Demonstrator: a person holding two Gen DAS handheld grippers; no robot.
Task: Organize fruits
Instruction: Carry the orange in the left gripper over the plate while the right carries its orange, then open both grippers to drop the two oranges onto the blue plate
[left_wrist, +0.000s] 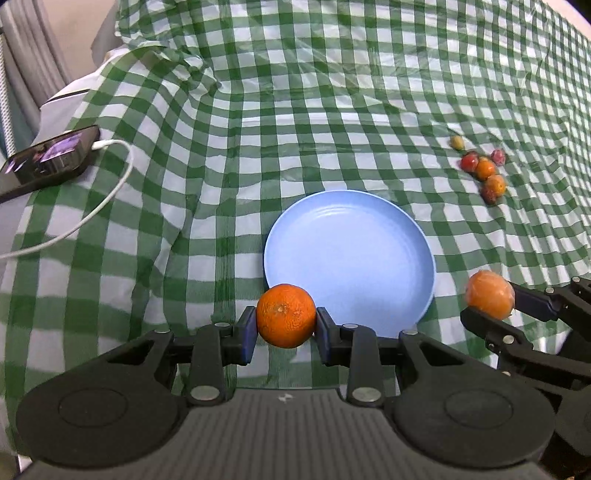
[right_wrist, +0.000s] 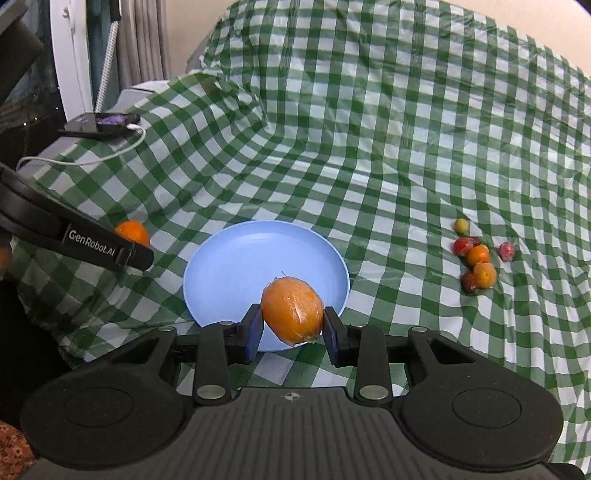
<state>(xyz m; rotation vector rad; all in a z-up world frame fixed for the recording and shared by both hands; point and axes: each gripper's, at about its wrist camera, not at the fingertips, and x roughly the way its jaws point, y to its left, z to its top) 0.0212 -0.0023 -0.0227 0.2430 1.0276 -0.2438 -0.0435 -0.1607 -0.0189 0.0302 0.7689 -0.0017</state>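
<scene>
My left gripper (left_wrist: 286, 320) is shut on a round orange (left_wrist: 286, 315), held over the near left rim of the blue plate (left_wrist: 354, 251). To its right, my right gripper (left_wrist: 491, 301) grips a second orange wrapped in clear film (left_wrist: 490, 294). In the right wrist view, that wrapped orange (right_wrist: 292, 308) sits between the right gripper's (right_wrist: 292, 321) blue pads above the near edge of the blue plate (right_wrist: 258, 254), which holds nothing. The left gripper's arm (right_wrist: 92, 243) shows at the left with its orange (right_wrist: 133, 232) partly hidden behind it.
A cluster of small red, orange and yellow fruits (left_wrist: 482, 168) (right_wrist: 476, 258) lies on the green checked cloth (left_wrist: 295, 110) to the right of the plate. A phone (left_wrist: 51, 155) with a white cable (left_wrist: 92, 210) rests at the far left edge.
</scene>
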